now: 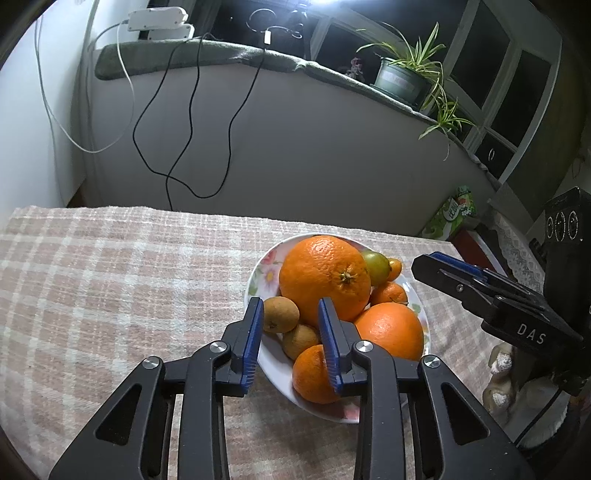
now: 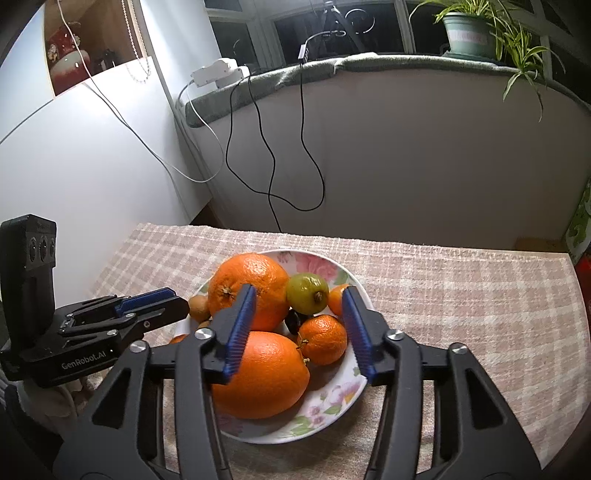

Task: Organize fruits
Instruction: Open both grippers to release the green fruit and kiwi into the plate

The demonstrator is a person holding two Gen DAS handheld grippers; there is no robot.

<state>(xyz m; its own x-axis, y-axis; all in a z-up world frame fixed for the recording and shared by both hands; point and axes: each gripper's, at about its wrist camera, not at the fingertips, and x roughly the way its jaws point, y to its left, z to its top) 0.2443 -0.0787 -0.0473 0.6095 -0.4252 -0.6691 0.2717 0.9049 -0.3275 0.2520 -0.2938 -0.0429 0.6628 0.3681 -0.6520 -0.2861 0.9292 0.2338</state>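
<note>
A floral plate (image 1: 258, 273) on the plaid cloth holds two big oranges (image 1: 321, 277) (image 1: 391, 328), mandarins (image 1: 312, 376), a green fruit (image 1: 375, 266) and small brown fruits (image 1: 282, 314). My left gripper (image 1: 290, 310) hovers over the plate's near-left rim, open, with a brown fruit showing in the gap and untouched. In the right wrist view my right gripper (image 2: 298, 295) stands open above the plate (image 2: 332, 266), over the green fruit (image 2: 306, 293) and a mandarin (image 2: 323, 339). Neither holds anything. Each gripper appears at the edge of the other's view.
The plaid cloth (image 1: 110, 277) covers the table up to its far edge. Behind it is a pale wall with hanging cables (image 1: 192, 129), a sill with a potted plant (image 1: 402, 77) and a power strip (image 1: 155, 18). A green box (image 1: 450, 214) sits right.
</note>
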